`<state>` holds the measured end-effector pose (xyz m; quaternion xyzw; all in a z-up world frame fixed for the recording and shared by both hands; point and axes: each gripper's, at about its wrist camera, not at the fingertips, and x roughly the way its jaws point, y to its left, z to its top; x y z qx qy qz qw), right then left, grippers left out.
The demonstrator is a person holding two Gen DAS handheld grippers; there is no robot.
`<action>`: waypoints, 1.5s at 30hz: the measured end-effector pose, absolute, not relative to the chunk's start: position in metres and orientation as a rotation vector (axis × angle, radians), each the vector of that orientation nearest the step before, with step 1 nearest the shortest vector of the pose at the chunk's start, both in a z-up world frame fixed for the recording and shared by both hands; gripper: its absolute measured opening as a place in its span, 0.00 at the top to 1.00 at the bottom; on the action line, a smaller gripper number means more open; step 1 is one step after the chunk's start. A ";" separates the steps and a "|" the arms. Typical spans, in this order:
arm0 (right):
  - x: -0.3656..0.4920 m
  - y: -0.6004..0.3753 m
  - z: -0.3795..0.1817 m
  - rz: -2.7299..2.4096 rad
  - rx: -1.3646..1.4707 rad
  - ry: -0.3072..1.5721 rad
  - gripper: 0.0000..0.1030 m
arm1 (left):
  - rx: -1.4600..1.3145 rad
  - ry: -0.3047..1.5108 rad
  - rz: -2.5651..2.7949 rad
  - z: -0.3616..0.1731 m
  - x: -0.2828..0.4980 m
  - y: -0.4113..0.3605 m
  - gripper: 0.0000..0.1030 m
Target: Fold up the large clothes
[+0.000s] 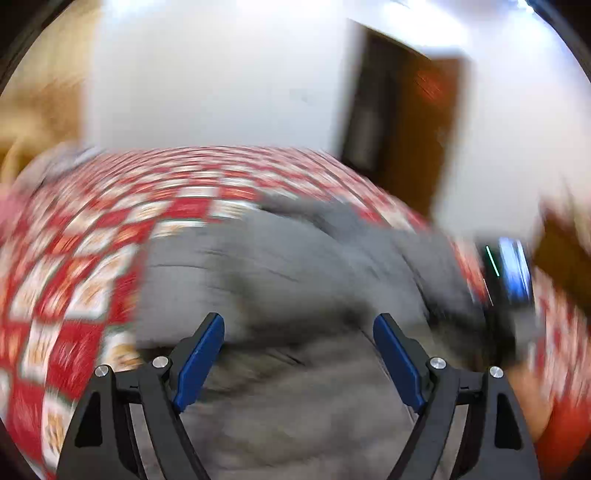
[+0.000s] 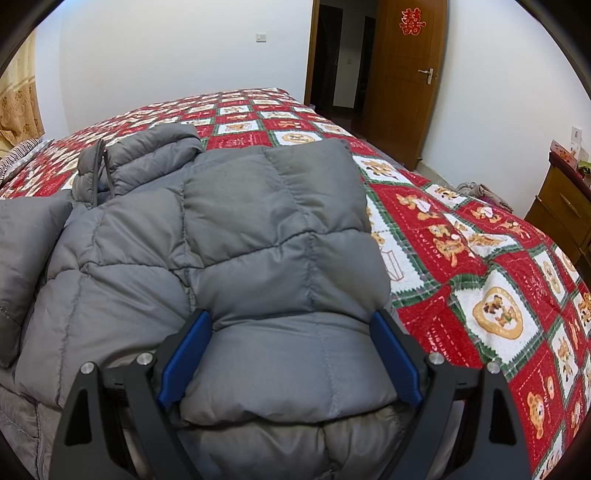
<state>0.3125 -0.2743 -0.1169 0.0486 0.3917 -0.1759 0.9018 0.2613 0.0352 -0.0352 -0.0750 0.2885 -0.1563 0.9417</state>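
1. Looking down the right gripper [image 2: 291,354], I saw its blue fingers [image 2: 184,354] spread wide, straddling a puffed fold of the grey down jacket [image 2: 258,229]. The fabric bulged up between them, but I could not tell that either pad pressed on it, so I read that gripper as released.
2. On the left wrist view everything was smeared by motion blur. The left gripper [image 1: 298,354] was released too, its blue fingers [image 1: 201,354] standing well apart with nothing pinched between them and grey jacket fabric below.
3. The jacket lay on the bed, folded over on itself so that one quilted panel rested on top of the layers under it. I saw it filling the near and middle part of both views.
4. To the left in the right wrist view, another grey padded section [image 2: 26,251] of the jacket lay beside the main stack, and a rolled, bunched part [image 2: 144,158] sat further back.
5. Under and around it was the red, white and green checked quilt [image 2: 480,266] with teddy-bear squares, covering the bed to its far edge.
6. At the far left I saw a striped cloth [image 2: 22,151] and a patterned tan curtain [image 2: 18,99].
7. At the right, a wooden cabinet [image 2: 561,206] stood beside the bed.
8. Farthest off, a brown wooden door [image 2: 402,81] with a red paper ornament [image 2: 413,21] stood open against the white wall [image 2: 166,55].
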 end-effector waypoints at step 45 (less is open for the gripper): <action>0.300 -0.220 -0.048 0.055 0.453 0.696 0.46 | -0.382 0.743 0.028 -0.118 0.324 0.100 0.10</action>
